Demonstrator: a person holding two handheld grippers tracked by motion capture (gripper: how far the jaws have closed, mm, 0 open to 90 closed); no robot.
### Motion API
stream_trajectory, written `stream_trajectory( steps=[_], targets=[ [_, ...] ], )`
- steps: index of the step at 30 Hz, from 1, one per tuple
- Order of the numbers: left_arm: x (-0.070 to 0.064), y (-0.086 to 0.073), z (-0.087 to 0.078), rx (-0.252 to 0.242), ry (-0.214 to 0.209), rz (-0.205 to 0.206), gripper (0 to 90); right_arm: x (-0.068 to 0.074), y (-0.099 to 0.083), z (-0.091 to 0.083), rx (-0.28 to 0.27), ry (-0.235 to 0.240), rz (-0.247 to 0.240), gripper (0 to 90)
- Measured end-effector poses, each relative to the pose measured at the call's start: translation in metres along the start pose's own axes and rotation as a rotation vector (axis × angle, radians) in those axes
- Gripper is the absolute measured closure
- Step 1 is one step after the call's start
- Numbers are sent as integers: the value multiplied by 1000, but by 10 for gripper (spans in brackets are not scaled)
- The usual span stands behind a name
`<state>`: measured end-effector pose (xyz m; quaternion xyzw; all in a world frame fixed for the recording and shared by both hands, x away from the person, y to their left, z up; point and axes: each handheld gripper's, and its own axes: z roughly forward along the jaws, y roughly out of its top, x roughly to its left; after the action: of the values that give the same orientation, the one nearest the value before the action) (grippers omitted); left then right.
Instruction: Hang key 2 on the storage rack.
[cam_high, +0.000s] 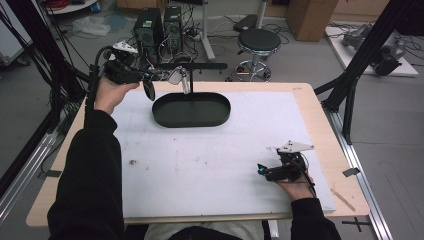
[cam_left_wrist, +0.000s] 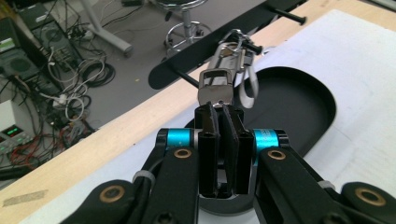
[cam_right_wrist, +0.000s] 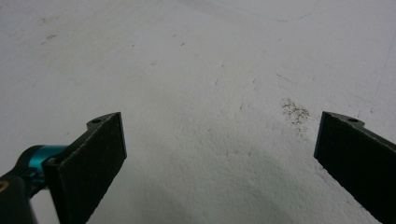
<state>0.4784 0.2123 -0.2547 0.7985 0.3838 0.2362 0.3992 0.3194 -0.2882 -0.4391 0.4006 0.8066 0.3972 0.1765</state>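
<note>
Gripping a metal clasp (cam_left_wrist: 215, 86), the left gripper (cam_left_wrist: 218, 122) is holding its fingers (cam_left_wrist: 208, 140) pressed together on the clasp's near end. From the clasp a light strap (cam_left_wrist: 249, 88) is looping down, and the far end of the bunch is hanging at a black peg of the stand's crossbar (cam_left_wrist: 219, 44). In the high view the left gripper (cam_high: 148, 82) is sitting at the table's far left, held up off the surface, with the clasp (cam_high: 176, 75) just right of it, beside the stand's post (cam_high: 190, 82) and above the left part of the tray (cam_high: 191, 110). Whether the clasp is touching the peg cannot be told.

The black oval tray is lying on the white mat (cam_high: 200, 160), at the mat's far side, with the post rising from its far rim.

The right gripper (cam_high: 261, 170) is resting low at the near right of the mat, well apart from tray and clasp. In its own view its fingers (cam_right_wrist: 93, 158) are standing wide apart over bare mat (cam_right_wrist: 210, 70), holding nothing; a small dark speck patch (cam_right_wrist: 294, 112) is lying between them, nearer the right one.

A round stool (cam_high: 258, 42) and two computer towers (cam_high: 157, 27) are standing on the floor beyond the table (cam_high: 320, 115).
</note>
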Motion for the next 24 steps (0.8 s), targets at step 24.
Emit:
stream_trajectory(
  steps=[24],
  targets=[
    [-6,-5,51,122,119,-7,846,-2,-3,-1,4,-8,5,15]
  ],
)
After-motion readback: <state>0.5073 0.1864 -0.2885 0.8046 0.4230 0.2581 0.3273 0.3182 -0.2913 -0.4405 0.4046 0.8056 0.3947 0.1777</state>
